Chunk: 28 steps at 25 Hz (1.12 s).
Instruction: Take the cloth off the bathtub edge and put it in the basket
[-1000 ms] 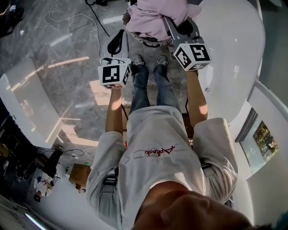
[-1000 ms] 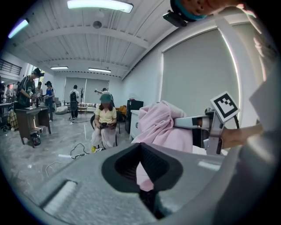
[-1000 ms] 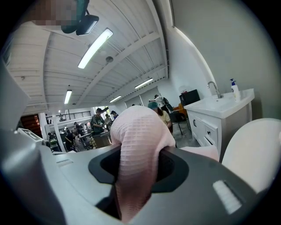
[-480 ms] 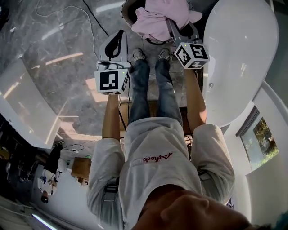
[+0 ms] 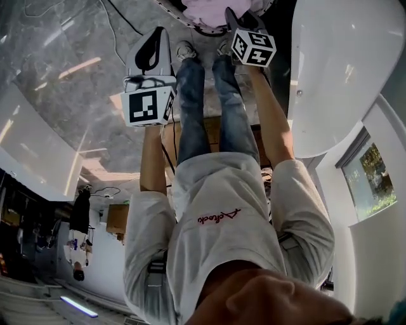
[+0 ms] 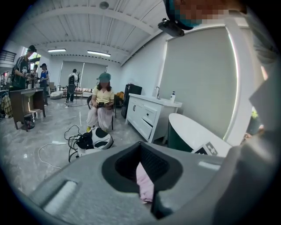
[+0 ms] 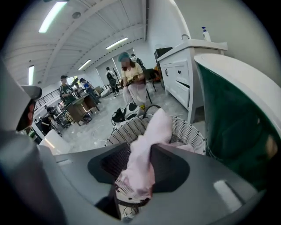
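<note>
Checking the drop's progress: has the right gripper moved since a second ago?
Yes. In the head view the right gripper has sunk toward the basket, with the cloth in its jaws.

Top edge — pink cloth [image 5: 206, 9] over basket [image 5: 170, 6], right gripper [image 5: 236, 16] at it, left gripper [image 5: 153, 43] beside, bathtub [image 5: 336, 70] right

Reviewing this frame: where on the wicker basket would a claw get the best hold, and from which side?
On the wicker basket, probably the bare rim left of the pink cloth, coming straight down, one jaw inside and one outside: it stands upright, mouth open, with a thin woven wall, and the cloth hangs over its middle.
</note>
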Motion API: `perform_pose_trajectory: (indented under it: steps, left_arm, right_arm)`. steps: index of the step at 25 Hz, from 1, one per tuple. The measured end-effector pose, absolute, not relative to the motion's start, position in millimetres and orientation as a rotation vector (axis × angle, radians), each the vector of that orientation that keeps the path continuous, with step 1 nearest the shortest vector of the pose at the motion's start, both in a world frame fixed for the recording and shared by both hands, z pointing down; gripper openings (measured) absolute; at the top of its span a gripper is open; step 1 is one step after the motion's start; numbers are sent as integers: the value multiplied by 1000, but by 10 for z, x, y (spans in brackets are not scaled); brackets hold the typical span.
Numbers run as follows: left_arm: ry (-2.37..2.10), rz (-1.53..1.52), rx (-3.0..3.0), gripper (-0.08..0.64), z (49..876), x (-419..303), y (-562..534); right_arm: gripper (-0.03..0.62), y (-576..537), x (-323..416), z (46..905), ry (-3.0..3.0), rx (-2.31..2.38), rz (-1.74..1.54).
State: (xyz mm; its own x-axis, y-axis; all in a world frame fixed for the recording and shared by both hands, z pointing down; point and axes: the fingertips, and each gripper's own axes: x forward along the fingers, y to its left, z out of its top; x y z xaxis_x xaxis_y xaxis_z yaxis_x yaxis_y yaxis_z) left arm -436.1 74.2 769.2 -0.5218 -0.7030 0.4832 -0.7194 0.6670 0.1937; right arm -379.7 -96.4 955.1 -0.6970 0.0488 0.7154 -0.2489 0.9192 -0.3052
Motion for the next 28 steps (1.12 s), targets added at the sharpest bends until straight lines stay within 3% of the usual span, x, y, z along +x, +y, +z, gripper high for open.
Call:
perform_pose_trajectory:
  steps: [8,14,21,28]
  left_arm:
    - [-2365,49,1158,0,7550,-4359,448]
    - [-2439,58,1231,0,6877,-4258,112]
    - [-2547,43,1327,0,5813,-4231,-332]
    - [-2608,10,1467,0,4856,-4032,-849]
  right_arm:
    - [184,-1008,-3810,9152,-2415,119,500]
    - [133,-1282,-3985,7800,-2684,120,397]
    - [3,-1654,-3977,6154,-2906,187,184]
    - [6,-2023,-3594,4984,-3000,277,75]
